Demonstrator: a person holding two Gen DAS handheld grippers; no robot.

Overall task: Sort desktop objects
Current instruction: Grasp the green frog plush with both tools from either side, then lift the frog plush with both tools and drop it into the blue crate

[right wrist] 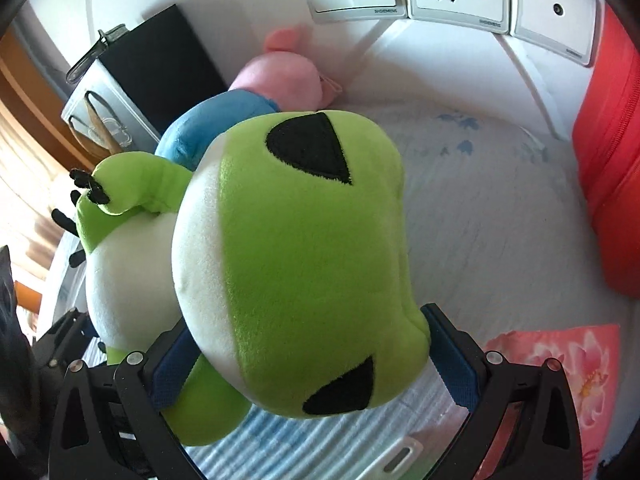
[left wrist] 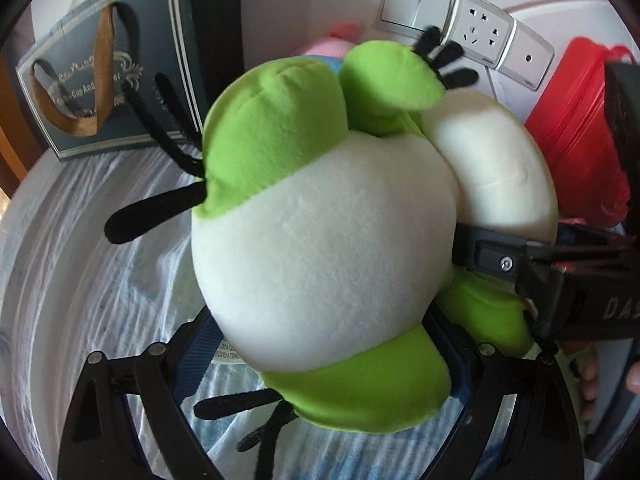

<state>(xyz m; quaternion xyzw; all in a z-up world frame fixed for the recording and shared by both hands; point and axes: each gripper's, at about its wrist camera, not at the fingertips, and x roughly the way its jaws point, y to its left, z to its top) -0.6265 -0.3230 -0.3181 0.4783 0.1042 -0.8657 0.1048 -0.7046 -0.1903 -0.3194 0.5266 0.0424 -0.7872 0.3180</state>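
Observation:
A green and white frog plush [left wrist: 320,256] fills the left wrist view, its white belly between the blue pads [left wrist: 198,354] of my left gripper [left wrist: 324,344], which press on both sides. My right gripper's finger [left wrist: 488,256] reaches in from the right and clamps the plush's head. In the right wrist view the frog's green head [right wrist: 304,248] with black eye patches sits between the blue pads [right wrist: 454,354] of my right gripper [right wrist: 316,352], squeezed by them. The plush hangs above the striped cloth [right wrist: 480,220]. The left gripper's dark body [right wrist: 64,344] shows at the lower left.
A pink and blue plush [right wrist: 280,76] lies behind the frog by the wall. A dark gift bag [left wrist: 120,72] stands at the back left, a red bag [left wrist: 572,128] at the right. Wall switches and a socket [left wrist: 460,28] are behind. A pink flowered cloth [right wrist: 560,364] lies front right.

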